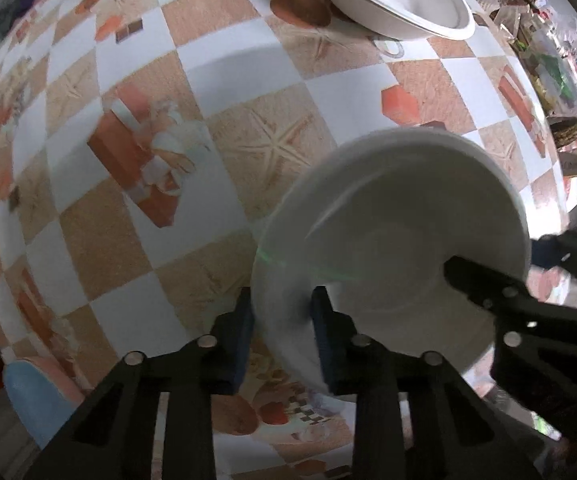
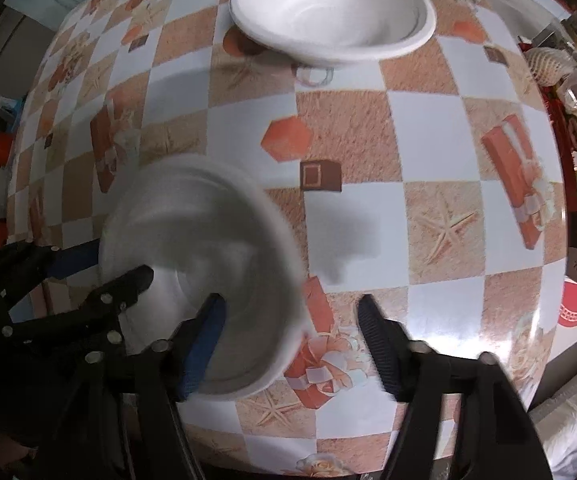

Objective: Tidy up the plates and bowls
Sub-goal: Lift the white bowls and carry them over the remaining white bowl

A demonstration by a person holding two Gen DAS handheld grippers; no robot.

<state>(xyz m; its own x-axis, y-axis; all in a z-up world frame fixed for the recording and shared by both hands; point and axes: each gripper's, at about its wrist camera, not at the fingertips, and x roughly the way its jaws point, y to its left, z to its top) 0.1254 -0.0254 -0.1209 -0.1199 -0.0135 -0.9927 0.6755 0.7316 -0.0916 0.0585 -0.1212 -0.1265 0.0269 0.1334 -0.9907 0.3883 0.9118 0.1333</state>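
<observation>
Tongs point straight down over the counter (image 1: pixel 224 92), which wears a checkered peach-and-white cloth printed with starfish and gift boxes. The left tongs (image 1: pixel 282 340), at the lower middle of the left wrist view, have one finger inside and one outside the near wall of a small white foam bowl (image 1: pixel 400 216), closed on that wall. The right tongs (image 2: pixel 292 344) straddle the same bowl's opposite rim in the lower left of the right wrist view, jaws apart, the outer finger clear of the rim. Two bowls show in all: this one, blurred, and a larger white foam bowl (image 2: pixel 328 12) at the upper edge, well apart.
</observation>
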